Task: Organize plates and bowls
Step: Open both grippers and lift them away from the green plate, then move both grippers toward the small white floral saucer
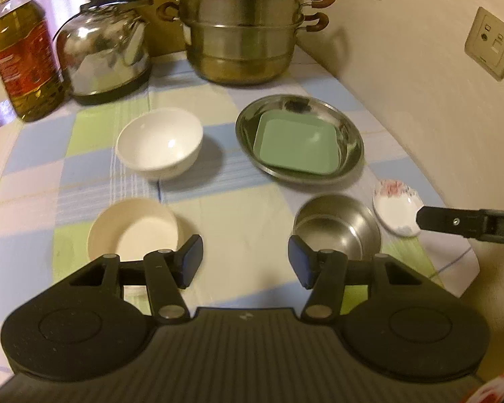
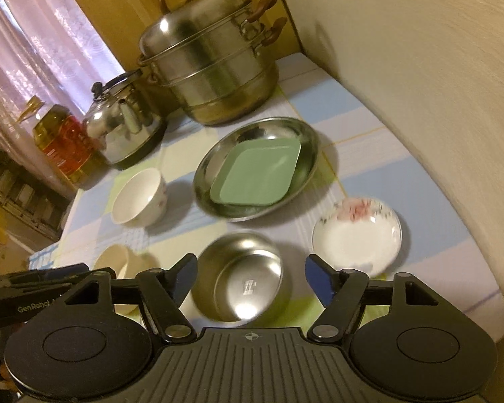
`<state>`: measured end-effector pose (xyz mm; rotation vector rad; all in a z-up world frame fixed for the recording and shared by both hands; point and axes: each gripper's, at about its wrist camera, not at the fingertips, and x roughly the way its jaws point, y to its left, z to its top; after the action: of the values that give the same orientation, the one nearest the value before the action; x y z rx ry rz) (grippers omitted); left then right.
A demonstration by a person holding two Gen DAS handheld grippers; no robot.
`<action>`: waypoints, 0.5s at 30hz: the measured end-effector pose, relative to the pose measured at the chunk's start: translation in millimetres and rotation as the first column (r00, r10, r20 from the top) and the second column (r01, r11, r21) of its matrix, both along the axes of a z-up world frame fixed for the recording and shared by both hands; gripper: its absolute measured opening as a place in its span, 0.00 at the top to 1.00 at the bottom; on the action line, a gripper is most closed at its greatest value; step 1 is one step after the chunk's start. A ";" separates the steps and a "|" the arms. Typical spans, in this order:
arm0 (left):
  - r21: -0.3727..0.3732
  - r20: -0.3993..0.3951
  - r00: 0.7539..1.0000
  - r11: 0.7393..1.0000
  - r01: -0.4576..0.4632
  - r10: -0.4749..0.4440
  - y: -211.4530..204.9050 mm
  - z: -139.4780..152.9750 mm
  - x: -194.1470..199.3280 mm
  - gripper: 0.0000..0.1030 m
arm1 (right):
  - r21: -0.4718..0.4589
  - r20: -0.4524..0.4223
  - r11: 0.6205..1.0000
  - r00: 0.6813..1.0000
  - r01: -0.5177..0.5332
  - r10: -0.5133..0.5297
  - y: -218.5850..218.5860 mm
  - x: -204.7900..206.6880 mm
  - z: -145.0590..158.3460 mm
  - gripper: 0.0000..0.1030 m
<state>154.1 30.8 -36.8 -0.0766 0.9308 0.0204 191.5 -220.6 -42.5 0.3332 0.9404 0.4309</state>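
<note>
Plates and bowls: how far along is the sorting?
Done: the green square plate sits inside the large steel plate. In hand: nothing; the left gripper and right gripper are both open and empty. Left: the floral plate still lies alone near the wall, and the steel bowl, white bowl and cream bowl each stand apart, none nested.

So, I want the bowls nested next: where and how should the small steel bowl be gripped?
By its rim. The small steel bowl sits upright with its mouth open, so come from above with the open right gripper, one finger inside, one outside the thin wall.
</note>
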 end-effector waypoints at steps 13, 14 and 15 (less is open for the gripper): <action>-0.009 -0.029 0.998 0.999 -0.050 0.050 -13.4 -5.2 -58.0 0.48 | -0.013 0.009 0.999 0.999 -0.038 0.038 -15.1 -50.8 -2.4 0.25; -0.009 -0.031 0.998 0.999 -0.050 0.049 -14.5 -5.8 -60.1 0.48 | -0.022 0.009 0.999 0.999 -0.045 0.045 -15.5 -54.5 -3.0 0.25; -0.009 -0.034 0.998 0.999 -0.050 0.050 -16.1 -6.4 -63.0 0.48 | -0.030 0.009 0.998 0.999 -0.049 0.050 -15.2 -56.9 -3.5 0.25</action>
<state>91.0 14.7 -43.1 -0.1089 0.9625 0.0639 134.7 -235.8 -46.1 0.2807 0.9465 0.4629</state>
